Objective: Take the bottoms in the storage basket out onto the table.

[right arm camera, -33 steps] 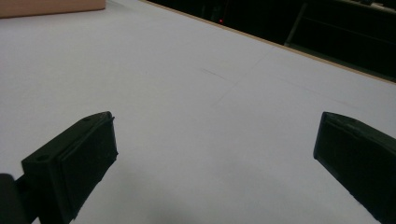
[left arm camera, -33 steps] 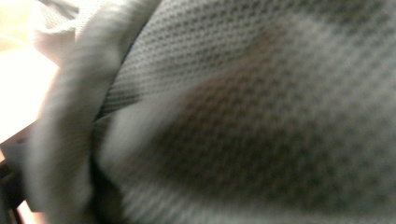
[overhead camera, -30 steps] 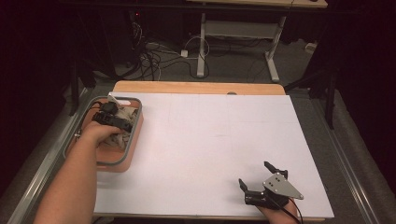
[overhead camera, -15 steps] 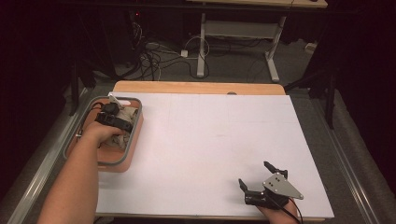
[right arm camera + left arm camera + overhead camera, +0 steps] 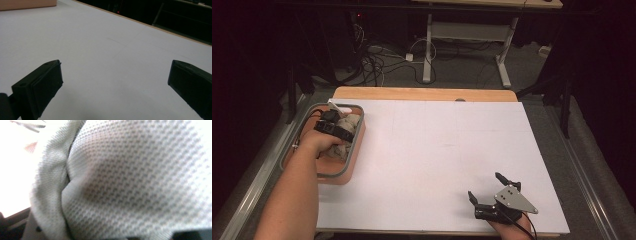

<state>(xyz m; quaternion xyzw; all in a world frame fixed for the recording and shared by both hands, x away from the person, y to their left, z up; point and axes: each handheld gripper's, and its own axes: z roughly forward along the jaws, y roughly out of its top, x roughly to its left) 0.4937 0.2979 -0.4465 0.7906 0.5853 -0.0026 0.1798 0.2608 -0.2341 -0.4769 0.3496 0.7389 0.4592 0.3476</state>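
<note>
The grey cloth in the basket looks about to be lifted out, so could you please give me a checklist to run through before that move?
1. Left hand-held gripper is down in the basket on the grey cloth: ok.
2. Jaws have just been closing, with mesh fabric pressed up against the left gripper view; whether the pads pinch it firmly: cannot tell.
3. Only one layer or piece is caught: cannot tell, folds bunch together.
4. White table surface beside the basket is free for laying the cloth down: ok.
5. Right hand-held gripper rests at the near edge, jaws wide apart, holding nothing, out of the way: ok.
</note>
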